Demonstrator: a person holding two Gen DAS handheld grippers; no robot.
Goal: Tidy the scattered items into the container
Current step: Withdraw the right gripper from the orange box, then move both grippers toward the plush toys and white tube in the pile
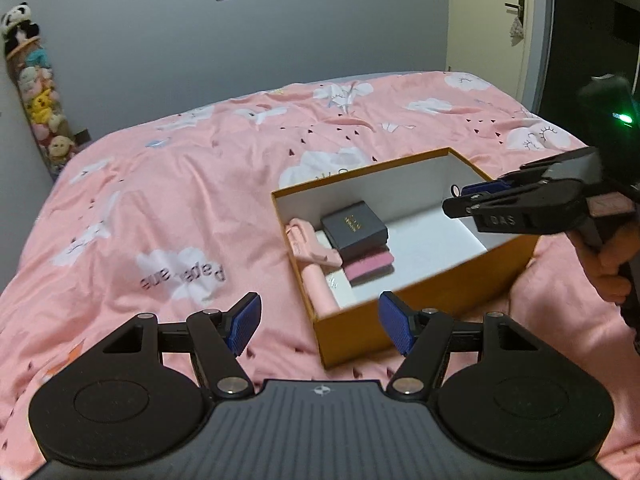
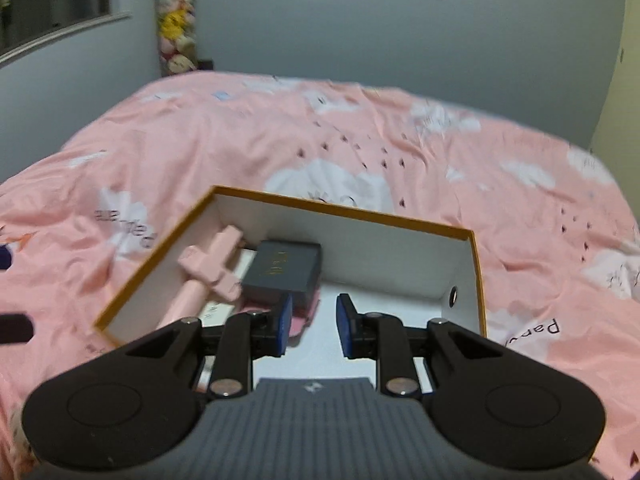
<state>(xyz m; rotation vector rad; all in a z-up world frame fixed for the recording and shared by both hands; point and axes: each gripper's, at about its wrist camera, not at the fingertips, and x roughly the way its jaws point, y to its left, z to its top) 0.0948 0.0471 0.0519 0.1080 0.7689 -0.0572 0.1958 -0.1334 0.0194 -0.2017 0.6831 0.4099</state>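
Observation:
An open orange box [image 1: 404,326] with a white inside lies on the pink bed. In it are a dark grey small box [image 1: 354,226] stacked on a pink flat item [image 1: 370,266], and a pink stick with a clamp [image 1: 310,256] over white cards. My left gripper [image 1: 320,326] is open and empty, just in front of the box's near-left corner. My right gripper [image 2: 310,326] is open and empty, hovering over the box's [image 2: 478,276] white floor, right of the dark box [image 2: 286,270] and pink stick [image 2: 210,270]. It shows from the side in the left wrist view [image 1: 464,200].
A pink duvet [image 1: 180,200] with white clouds covers the bed. Soft toys [image 1: 38,92] hang in the far left corner. A door [image 1: 490,20] stands at the far right. A hand [image 1: 608,268] holds the right gripper.

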